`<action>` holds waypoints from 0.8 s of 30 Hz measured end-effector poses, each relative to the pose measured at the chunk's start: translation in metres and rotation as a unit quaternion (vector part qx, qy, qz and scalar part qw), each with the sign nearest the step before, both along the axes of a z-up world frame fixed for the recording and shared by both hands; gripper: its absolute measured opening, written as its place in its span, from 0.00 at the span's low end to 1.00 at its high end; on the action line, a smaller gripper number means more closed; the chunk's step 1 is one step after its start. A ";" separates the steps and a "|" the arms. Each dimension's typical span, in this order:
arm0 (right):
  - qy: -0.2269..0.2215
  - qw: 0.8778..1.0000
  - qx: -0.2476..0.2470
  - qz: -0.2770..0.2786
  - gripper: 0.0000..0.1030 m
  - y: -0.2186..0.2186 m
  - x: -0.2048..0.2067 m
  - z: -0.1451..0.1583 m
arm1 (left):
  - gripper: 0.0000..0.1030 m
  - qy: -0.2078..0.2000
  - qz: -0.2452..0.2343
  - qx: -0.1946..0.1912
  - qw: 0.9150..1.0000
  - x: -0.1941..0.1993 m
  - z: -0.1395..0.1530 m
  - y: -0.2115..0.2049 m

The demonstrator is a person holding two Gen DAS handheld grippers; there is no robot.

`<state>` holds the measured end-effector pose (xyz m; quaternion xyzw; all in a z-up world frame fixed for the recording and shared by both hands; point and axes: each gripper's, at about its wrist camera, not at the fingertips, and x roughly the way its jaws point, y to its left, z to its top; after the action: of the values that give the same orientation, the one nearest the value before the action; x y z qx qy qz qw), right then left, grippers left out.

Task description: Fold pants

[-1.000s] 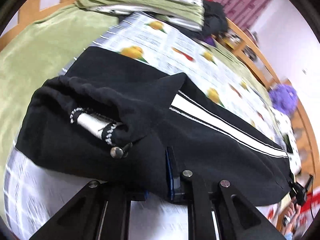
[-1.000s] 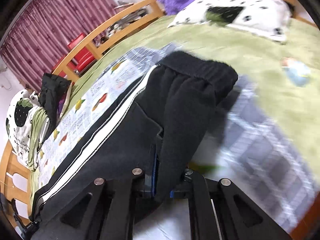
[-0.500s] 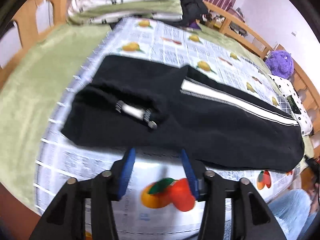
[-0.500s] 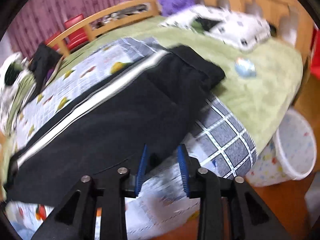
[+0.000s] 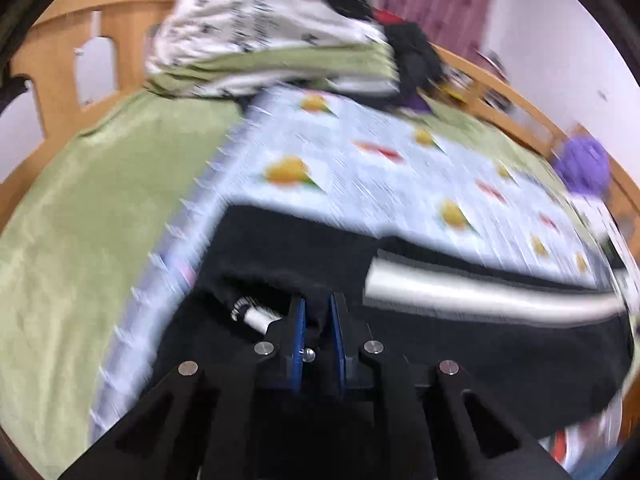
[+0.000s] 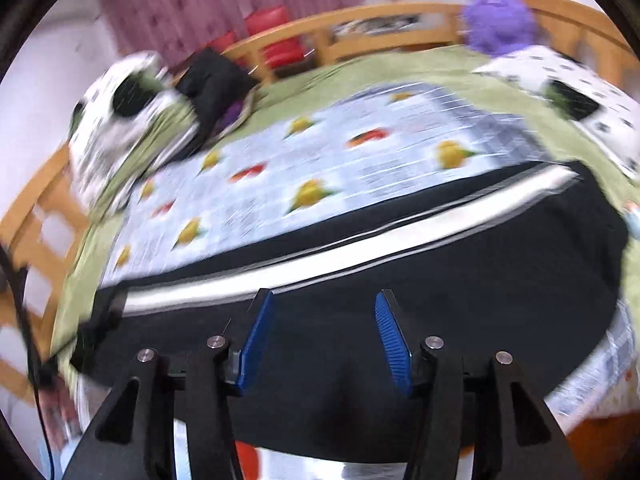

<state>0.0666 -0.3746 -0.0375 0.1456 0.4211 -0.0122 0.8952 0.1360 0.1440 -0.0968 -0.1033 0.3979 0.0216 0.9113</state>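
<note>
Black fleece-like fabric fills the near part of both views: the black track pants with a white side stripe lie stretched along the fruit-printed white sheet, right under both tools. The left gripper has its blue pads nearly together with a fold of dark cloth between them, beside the white drawstring tip just off its left finger (the picture is blurred, so how firm that pinch is I cannot tell). The right gripper stands wide open, holding nothing, hovering above the pants with the stripe just beyond its fingertips. My worry: the left may catch only the top layer or the cord, so a lift would drag the waist askew; and if the right closes late, the fold could sag unevenly.
</note>
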 end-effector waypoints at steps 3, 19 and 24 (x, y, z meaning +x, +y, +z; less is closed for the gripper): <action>0.026 0.998 -0.028 0.042 0.51 0.037 0.018 -0.011 | 0.17 0.011 0.026 0.002 1.000 0.030 0.017 0.023; 0.044 0.997 -0.005 0.058 0.75 0.093 0.047 -0.119 | 0.66 0.076 -0.057 -0.079 0.992 -0.053 -0.018 0.037; 0.024 0.994 -0.055 0.087 0.92 0.114 0.043 -0.127 | 0.65 0.076 -0.047 -0.127 0.988 -0.102 -0.038 0.041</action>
<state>0.1100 -0.2608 -0.1645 0.0585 0.4519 0.0386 0.8893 0.0343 0.1851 -0.1344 -0.1973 0.4703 -0.0642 0.8578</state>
